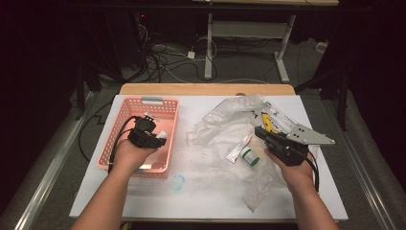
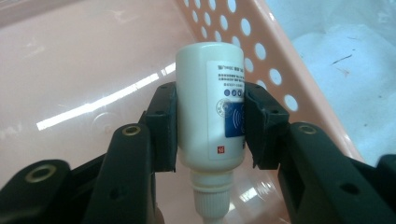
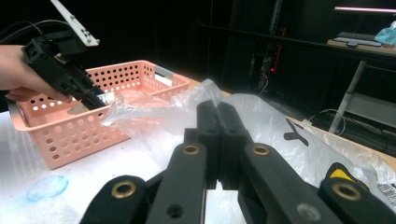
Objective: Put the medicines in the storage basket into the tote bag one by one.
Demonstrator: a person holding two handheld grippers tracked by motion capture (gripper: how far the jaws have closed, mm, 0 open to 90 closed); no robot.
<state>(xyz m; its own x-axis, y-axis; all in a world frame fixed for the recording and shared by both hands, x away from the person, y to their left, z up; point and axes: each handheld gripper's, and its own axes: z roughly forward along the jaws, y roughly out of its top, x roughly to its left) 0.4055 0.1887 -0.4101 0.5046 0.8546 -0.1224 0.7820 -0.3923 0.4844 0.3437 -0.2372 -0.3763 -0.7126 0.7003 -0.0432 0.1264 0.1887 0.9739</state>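
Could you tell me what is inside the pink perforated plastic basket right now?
A white plastic bottle, clamped in the left gripper, hangs over the bare floor of the pink perforated plastic basket. The hand hides some floor.

A white bottle (image 2: 210,107) with a blue-patched label sits over the pink, hole-dotted basket (image 2: 261,42).

The left tool (image 2: 210,126) is matte black plastic: two broad angular arms, each ending in a squared block pad, with brass-ringed screw holes along them. A black cable loops back from its body. The right tool (image 3: 218,121) is built the same, with brass-ringed holes, a black cable, and a grey three-cornered plate dotted with small holes on top. Both forearms are bare, no sleeves
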